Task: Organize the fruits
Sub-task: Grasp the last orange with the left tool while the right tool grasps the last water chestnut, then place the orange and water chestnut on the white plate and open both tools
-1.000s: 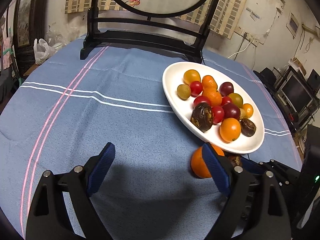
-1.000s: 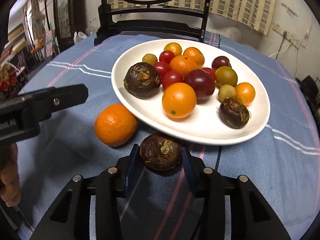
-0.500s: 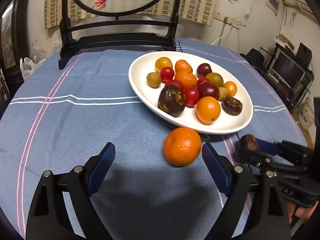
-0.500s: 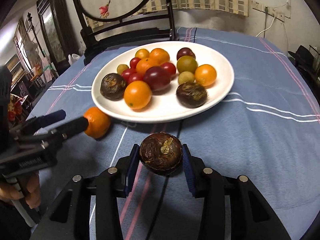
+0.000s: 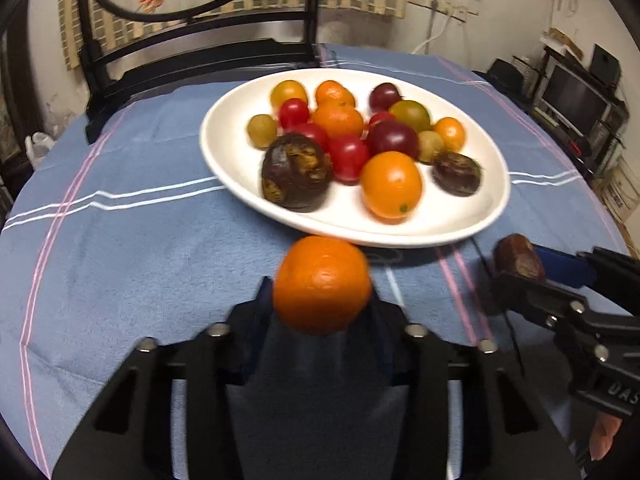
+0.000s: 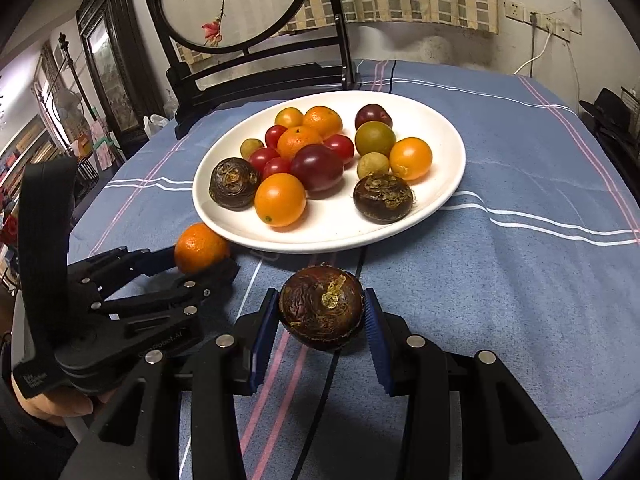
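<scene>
- The left tool [image 5: 322, 300] is clamped on a round, bright orange mandarin [image 5: 322, 285], which is gripped between its two blue-padded fingers just in front of the near rim of the wide white oval ceramic plate [image 5: 240, 184].
- In the right wrist view the same mandarin [image 6: 201, 247] is seen held at the left tool's tip [image 6: 200, 264], just beside the plate's near-left rim [image 6: 224, 232]; whether the fruit touches the rim cannot be told.
- The right tool [image 6: 321, 316] is clamped on a dark brown, round, wrinkled fruit with a dried yellowish stem [image 6: 321, 312], which is squeezed between its blue pads in front of the plate's near edge.
- In the left wrist view that brown fruit [image 5: 518, 258] is seen at the right tool's tip [image 5: 524, 276], to the right of the mandarin and near the plate's rim.
- On the plate a heap of fruit is carried: small red tomatoes [image 6: 276, 167], orange citrus [image 6: 280, 199], a dark purple plum [image 6: 317, 167], greenish round fruits [image 6: 375, 138] and two more dark brown wrinkled fruits [image 6: 383, 198].
- The plate is set on a worktop covered by a blue cloth with white and pink stripes [image 6: 520, 280].
- Behind the plate a black wooden stand with a round painted screen [image 6: 232, 0] is placed at the worktop's far edge.
</scene>
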A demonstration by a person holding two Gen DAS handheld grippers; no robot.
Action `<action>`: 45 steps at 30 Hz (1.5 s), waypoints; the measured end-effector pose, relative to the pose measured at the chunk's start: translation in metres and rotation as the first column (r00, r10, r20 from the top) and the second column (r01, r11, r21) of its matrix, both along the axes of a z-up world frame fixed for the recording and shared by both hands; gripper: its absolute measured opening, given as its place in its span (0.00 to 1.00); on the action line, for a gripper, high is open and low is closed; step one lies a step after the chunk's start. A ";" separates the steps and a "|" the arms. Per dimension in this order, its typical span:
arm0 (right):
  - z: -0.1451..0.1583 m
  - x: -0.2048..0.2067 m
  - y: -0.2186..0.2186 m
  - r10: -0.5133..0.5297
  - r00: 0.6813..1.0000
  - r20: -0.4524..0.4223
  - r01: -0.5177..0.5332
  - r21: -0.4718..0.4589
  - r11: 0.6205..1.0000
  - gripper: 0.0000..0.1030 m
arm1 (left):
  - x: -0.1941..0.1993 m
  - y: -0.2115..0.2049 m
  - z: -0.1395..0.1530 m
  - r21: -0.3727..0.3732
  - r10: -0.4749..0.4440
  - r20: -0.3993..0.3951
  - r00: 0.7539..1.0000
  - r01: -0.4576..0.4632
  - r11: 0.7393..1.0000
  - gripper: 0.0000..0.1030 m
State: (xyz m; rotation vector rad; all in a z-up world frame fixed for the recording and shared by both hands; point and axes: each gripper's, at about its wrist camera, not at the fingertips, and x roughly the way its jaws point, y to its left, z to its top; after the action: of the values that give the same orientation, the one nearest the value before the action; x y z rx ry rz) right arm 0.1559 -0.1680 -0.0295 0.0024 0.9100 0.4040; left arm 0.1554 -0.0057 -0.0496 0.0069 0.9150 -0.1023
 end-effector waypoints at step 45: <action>0.036 0.043 -0.002 -0.066 0.980 0.186 0.085 -0.096 0.992 0.76 | 0.053 -0.006 0.072 0.047 0.117 0.144 0.983 -0.125 0.991 0.84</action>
State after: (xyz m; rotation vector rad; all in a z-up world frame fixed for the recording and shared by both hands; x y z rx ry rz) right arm 0.1993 -0.1699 0.0062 -0.0935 0.7468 0.2803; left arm 0.2081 -0.0120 0.0224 0.0102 0.7750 0.0368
